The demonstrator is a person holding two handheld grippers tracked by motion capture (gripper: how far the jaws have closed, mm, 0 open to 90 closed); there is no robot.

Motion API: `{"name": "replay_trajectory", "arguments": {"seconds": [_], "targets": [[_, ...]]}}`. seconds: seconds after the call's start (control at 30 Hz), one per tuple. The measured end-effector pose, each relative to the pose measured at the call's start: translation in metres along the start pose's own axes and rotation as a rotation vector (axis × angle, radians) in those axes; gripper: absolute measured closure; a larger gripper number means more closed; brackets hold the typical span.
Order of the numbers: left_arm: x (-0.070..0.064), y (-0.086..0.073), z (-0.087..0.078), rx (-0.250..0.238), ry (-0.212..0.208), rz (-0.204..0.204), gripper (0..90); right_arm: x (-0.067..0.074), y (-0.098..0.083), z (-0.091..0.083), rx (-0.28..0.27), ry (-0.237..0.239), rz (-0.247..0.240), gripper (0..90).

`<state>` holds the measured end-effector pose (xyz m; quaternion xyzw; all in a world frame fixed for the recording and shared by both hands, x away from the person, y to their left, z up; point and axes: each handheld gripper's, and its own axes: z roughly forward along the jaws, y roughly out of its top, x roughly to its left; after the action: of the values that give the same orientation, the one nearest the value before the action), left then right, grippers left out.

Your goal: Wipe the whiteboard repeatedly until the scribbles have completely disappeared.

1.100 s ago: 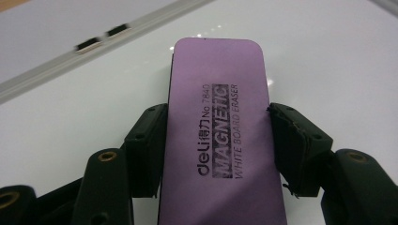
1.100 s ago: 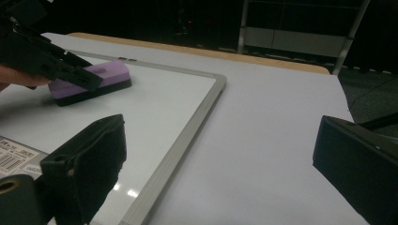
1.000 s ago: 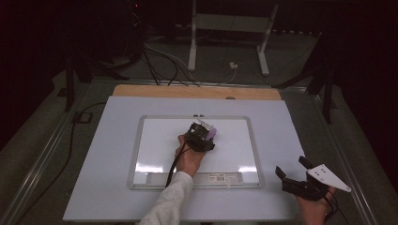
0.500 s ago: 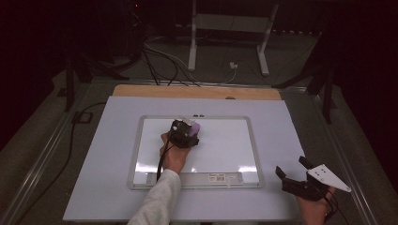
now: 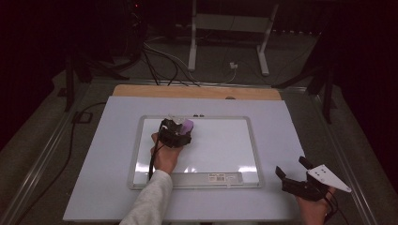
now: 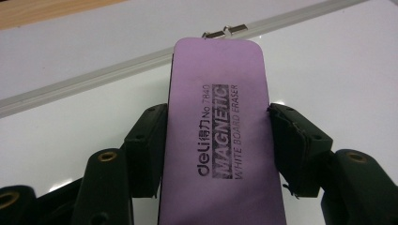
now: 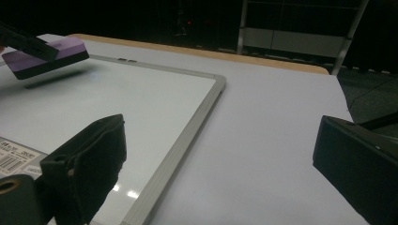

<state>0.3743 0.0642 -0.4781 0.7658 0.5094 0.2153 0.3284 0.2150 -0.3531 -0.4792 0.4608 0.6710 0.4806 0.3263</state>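
Near the table's front right corner we see the right gripper (image 5: 291,174) hovering, jaws spread wide with nothing between them. Farther in, the left gripper (image 5: 174,129) clamps a purple eraser (image 6: 218,136) by its long sides, near the whiteboard's (image 5: 220,145) far edge.

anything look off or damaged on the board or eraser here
Mostly fine. The purple eraser sits squarely in the left gripper over a clean whiteboard. One jaw pad looks frayed at its edge.
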Motion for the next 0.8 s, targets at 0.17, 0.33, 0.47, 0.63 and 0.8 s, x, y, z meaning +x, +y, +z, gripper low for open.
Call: {"name": "replay_trajectory", "arguments": {"seconds": [0.17, 0.33, 0.47, 0.63, 0.8], "targets": [[0.005, -0.001, -0.008, -0.014, 0.012, -0.018, 41.9, 0.000, 0.000, 0.001, 0.000, 0.000, -0.002, 3.2], [0.011, -0.005, -0.014, -0.028, 0.012, -0.038, 41.9, 0.000, 0.000, 0.000, 0.000, 0.000, 0.000, 3.2], [0.015, -0.008, -0.020, -0.041, 0.005, -0.044, 41.9, 0.000, 0.000, 0.000, -0.004, 0.002, 0.001, 3.2], [0.022, -0.014, -0.027, -0.053, -0.002, -0.056, 41.9, 0.000, 0.000, 0.001, 0.004, 0.011, 0.009, 1.5], [0.027, -0.018, -0.037, -0.078, -0.010, -0.068, 41.8, 0.003, 0.003, -0.001, 0.018, -0.017, 0.036, 0.0]]}}
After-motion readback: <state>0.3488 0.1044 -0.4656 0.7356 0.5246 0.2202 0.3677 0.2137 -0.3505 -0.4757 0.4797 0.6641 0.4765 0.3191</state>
